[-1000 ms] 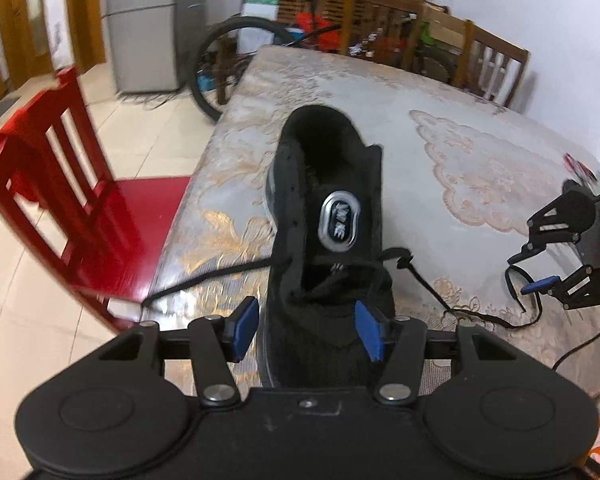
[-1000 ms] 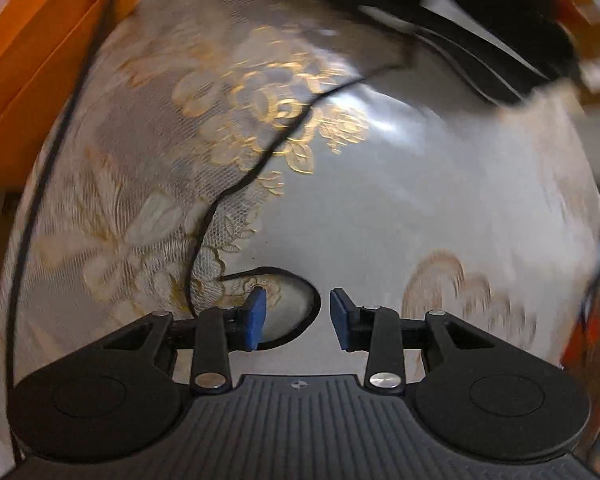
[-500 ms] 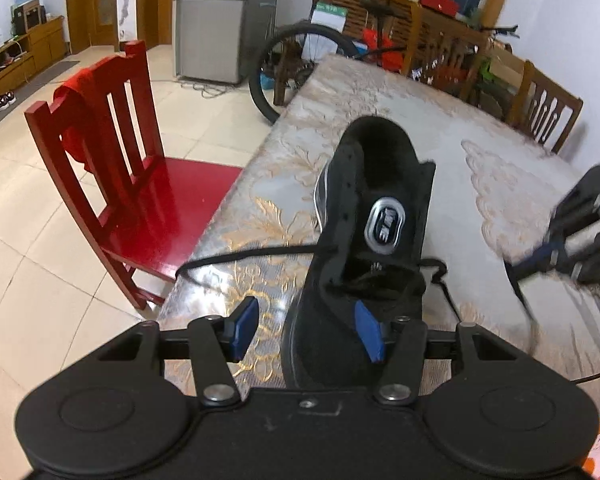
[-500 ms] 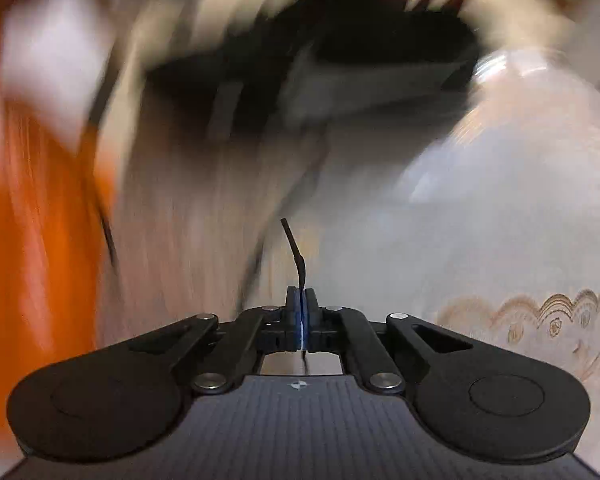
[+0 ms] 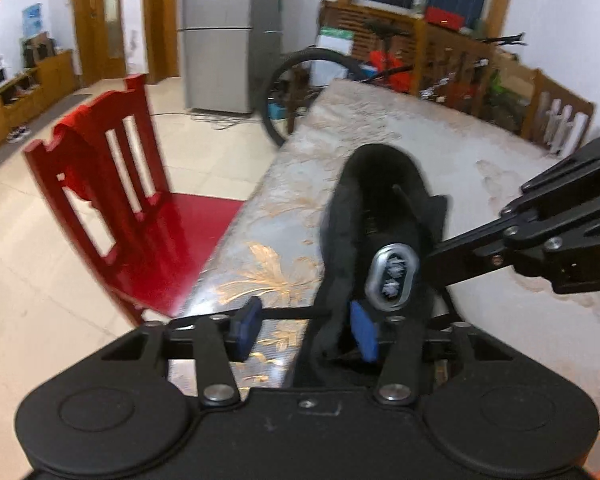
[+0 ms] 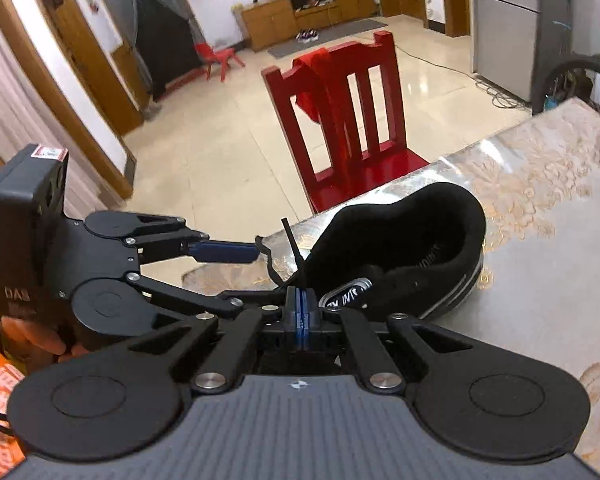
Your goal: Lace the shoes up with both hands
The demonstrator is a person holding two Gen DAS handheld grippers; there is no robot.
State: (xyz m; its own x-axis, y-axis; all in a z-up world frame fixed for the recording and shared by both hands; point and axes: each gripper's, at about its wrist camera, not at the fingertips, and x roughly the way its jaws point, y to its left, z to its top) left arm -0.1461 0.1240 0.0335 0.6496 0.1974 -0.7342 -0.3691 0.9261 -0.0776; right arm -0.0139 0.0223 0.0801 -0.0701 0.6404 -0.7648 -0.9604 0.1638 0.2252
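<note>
Black shoe (image 5: 380, 216) with silver tongue badge — red chair (image 5: 111, 184) — pale tablecloth (image 5: 283, 216) patterned with gold flowers.

The shoe (image 6: 400, 256) lies on the surface (image 6: 540, 280) near its edge, opening toward the chair (image 6: 348, 120), which stands on the floor just beyond that edge. The left claw (image 5: 304, 332) straddles the shoe's side wall; the right claw (image 6: 302, 308), pinching the lace (image 6: 293, 248), sits just beside the tongue.
</note>
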